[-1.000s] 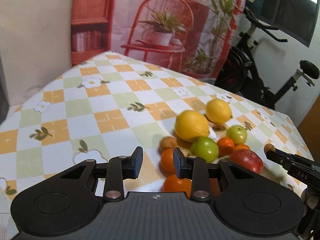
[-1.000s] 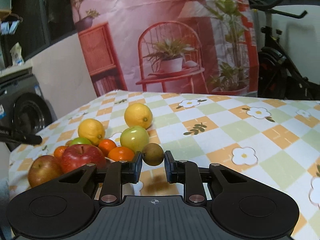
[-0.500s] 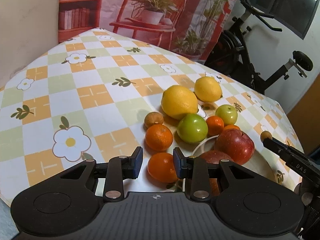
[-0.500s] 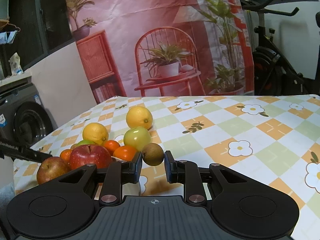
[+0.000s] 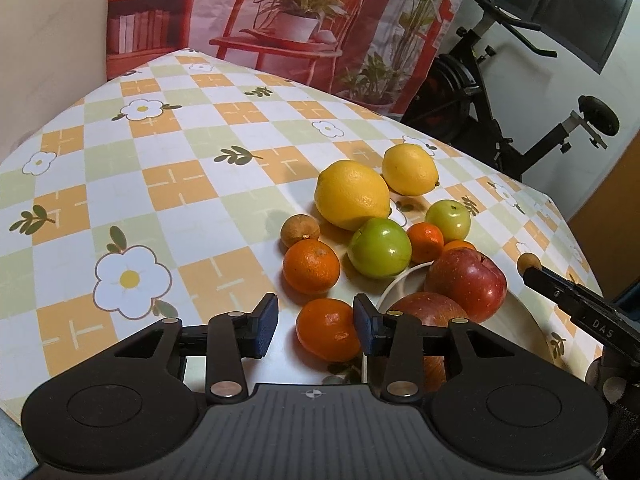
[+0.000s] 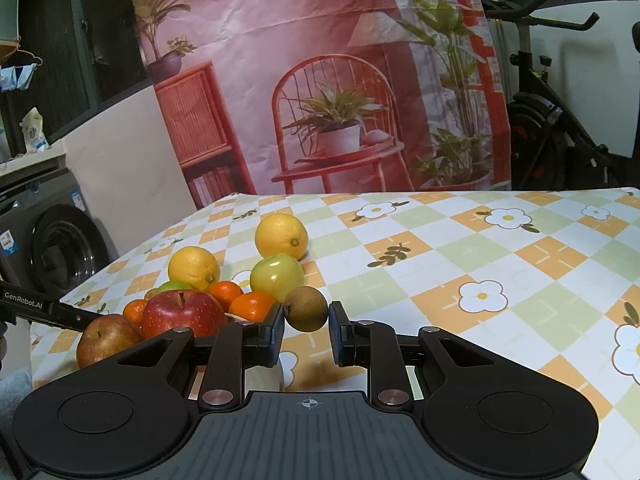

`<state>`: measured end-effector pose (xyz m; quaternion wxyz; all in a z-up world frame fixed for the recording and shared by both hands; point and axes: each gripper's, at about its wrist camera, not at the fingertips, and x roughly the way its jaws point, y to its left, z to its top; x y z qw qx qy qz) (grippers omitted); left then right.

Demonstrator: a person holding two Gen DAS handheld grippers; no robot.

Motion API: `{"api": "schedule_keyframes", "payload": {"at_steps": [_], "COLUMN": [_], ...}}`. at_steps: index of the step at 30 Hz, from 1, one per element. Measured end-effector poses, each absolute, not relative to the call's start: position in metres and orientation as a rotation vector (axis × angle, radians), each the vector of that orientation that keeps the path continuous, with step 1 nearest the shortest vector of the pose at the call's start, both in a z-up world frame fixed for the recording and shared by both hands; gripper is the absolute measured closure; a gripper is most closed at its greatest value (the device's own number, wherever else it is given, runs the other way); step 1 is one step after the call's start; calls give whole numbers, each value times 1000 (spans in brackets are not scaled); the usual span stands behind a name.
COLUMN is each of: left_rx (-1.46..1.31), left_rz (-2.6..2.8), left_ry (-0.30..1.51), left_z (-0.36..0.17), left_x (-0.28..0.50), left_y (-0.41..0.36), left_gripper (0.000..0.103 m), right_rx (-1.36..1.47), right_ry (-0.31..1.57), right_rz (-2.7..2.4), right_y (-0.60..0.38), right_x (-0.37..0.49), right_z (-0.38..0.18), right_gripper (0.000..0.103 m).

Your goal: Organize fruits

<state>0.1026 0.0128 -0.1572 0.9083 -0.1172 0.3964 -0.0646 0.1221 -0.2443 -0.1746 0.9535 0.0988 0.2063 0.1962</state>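
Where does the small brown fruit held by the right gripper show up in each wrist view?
Left wrist: small brown fruit at far right, at the right gripper's tip.
Right wrist: lower centre, between the fingers.
Shared landmark: the red apple.

A home: washing machine [image 6: 68, 248]; exercise bike [image 5: 500, 92]; tablecloth [image 5: 180, 168].

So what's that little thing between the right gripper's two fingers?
A small brown fruit, seen in the right wrist view. It sits between the right gripper's fingers, held above the tablecloth.
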Motion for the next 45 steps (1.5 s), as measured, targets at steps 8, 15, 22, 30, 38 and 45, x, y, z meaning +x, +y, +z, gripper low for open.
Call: {"api": "schedule_keyframes", "payload": {"at_steps": [8, 15, 22, 30, 38, 45], "left_rx": [-279, -266, -269, -255, -280, -274], "left_rz": [-146, -193, -216, -119, -109, -115], "left_ry": [827, 841, 836, 807, 808, 812], "left_z": [-158, -161, -164, -157, -154, -156], "left_x": [100, 99, 100, 99, 100, 99], "left_y": [24, 19, 20, 34, 40, 38], "left_gripper": [59, 60, 67, 70, 68, 59], "right_rx": [202, 201, 203, 203, 204, 205], "right_ry": [419, 421, 420, 421, 421, 421], "right_rz": [399, 401, 402, 402, 403, 403], "right_y": [-244, -244, -245, -245, -245, -245], "right_x": [122, 122, 122, 122, 122, 122], "right_z": [-175, -175, -175, -175, -175, -175], "right_gripper": [81, 81, 81, 81, 81, 81]}}
